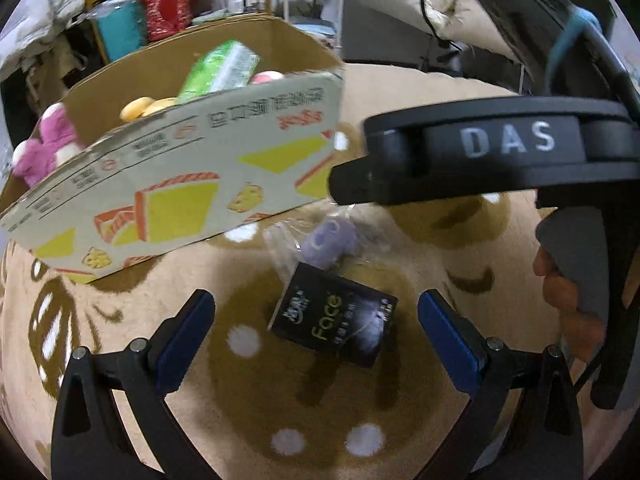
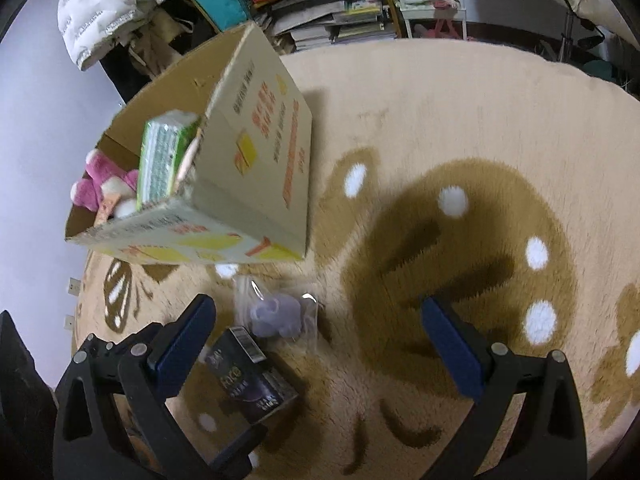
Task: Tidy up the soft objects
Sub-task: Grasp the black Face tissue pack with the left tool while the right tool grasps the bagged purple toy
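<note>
A black tissue pack marked "Face" (image 1: 334,316) (image 2: 250,380) lies on the carpet. Just beyond it lies a purple soft toy in a clear bag (image 1: 328,240) (image 2: 276,314). My left gripper (image 1: 316,340) hovers open over the black pack, nothing between its fingers. My right gripper (image 2: 320,344) is open too, with the pack and the bagged toy near its left finger (image 2: 184,340). The cardboard box (image 1: 192,160) (image 2: 256,152) stands on the carpet behind them, holding a green tissue pack (image 1: 218,70) (image 2: 166,156), a pink plush (image 1: 46,144) (image 2: 100,184) and yellow soft items (image 1: 146,108).
The tan carpet (image 2: 460,112) with brown patches and white dots spreads to the right. In the left wrist view the other gripper's black body marked "DAS" (image 1: 508,140) crosses the upper right, a hand (image 1: 568,296) below it. Shelves with books and bags (image 2: 320,4) stand behind the box.
</note>
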`<state>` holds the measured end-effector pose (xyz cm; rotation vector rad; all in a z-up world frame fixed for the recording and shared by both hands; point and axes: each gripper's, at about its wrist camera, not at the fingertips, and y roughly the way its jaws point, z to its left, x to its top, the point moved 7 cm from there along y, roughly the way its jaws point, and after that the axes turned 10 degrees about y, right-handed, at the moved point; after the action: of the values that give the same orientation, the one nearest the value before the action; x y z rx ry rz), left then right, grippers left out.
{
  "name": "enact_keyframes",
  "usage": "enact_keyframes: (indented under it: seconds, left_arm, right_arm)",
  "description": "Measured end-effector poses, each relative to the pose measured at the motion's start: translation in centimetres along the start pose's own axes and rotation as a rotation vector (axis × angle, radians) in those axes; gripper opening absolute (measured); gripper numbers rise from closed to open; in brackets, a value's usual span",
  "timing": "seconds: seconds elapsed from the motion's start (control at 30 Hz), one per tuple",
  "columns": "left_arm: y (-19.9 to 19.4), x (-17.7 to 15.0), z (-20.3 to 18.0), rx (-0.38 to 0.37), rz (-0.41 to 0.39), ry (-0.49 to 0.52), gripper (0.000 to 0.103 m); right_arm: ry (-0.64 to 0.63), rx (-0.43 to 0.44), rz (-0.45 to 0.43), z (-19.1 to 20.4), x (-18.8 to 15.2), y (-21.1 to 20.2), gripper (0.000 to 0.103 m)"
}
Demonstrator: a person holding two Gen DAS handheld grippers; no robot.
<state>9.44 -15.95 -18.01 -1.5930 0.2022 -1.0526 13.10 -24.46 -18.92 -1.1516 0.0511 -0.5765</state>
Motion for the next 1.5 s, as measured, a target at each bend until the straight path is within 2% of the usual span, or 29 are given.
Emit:
enact_keyframes:
  seconds: [0.2, 0.37, 0.53, 0.67, 0.73, 0.93, 1.13, 1.2, 1.27, 1.3, 1.33, 1.37, 1.4, 1.5]
  left_arm:
    - [1.6, -0.3, -0.7, -0.014, 0.044, 0.026, 0.101]
    - [2.9, -0.6, -0.6, 0.039, 0.08, 0.052, 0.1]
    - [3.7, -0.8, 0.9, 0.103, 0.1, 0.011, 0.083]
    - [3.8, -1.1, 2.6, 0.105, 0.114, -0.073, 0.069]
    - [3.7, -1.1, 3.1, 0.117, 0.115, -0.091, 0.068]
    - [3.5, -1.4, 3.7, 0.124, 0.117, -0.115, 0.067]
    - [2.7, -1.7, 6.7, 0.178, 0.092, -0.147, 0.067]
    - [2.5, -1.9, 7.5, 0.181, 0.093, -0.171, 0.067]
    - [2.0, -2.2, 7.9, 0.193, 0.087, -0.185, 0.067]
    - [1.9, -2.2, 8.1, 0.201, 0.083, -0.188, 0.067]
    - [1.6, -2.2, 8.3, 0.21, 0.078, -0.192, 0.067]
    - [1.4, -2.3, 8.6, 0.217, 0.073, -0.196, 0.067]
    - [1.2, -2.3, 8.8, 0.224, 0.069, -0.199, 0.067]
    - [-0.1, -2.4, 8.3, 0.247, 0.049, -0.205, 0.067]
  right_arm:
    - [0.024, 0.021, 0.048, -0.3, -0.2, 1.4, 0.103]
    - [0.022, 0.035, 0.075, -0.2, -0.5, 2.5, 0.099]
    - [0.009, 0.017, 0.084, -0.1, -0.7, 3.0, 0.095]
    - [0.013, 0.037, 0.088, 0.1, -0.7, 2.9, 0.078]
    - [0.022, 0.074, 0.099, 0.4, -0.7, 2.9, 0.072]
    - [0.027, 0.076, 0.103, 0.8, -0.9, 3.3, 0.071]
    - [-0.001, 0.118, 0.065, 1.7, -0.3, 2.8, 0.07]
    - [-0.024, 0.146, 0.093, 2.8, -0.8, 3.4, 0.055]
    - [-0.043, 0.12, 0.136, 3.0, -1.6, 4.4, 0.048]
    - [-0.062, 0.093, 0.134, 3.0, -1.8, 4.7, 0.041]
    - [-0.081, 0.078, 0.126, 3.1, -1.8, 4.6, 0.038]
    - [-0.082, 0.085, 0.124, 3.2, -1.7, 4.5, 0.034]
    - [-0.063, 0.107, 0.124, 3.2, -1.6, 4.4, 0.023]
    - [-0.035, 0.152, 0.104, 3.2, -1.3, 3.6, 0.015]
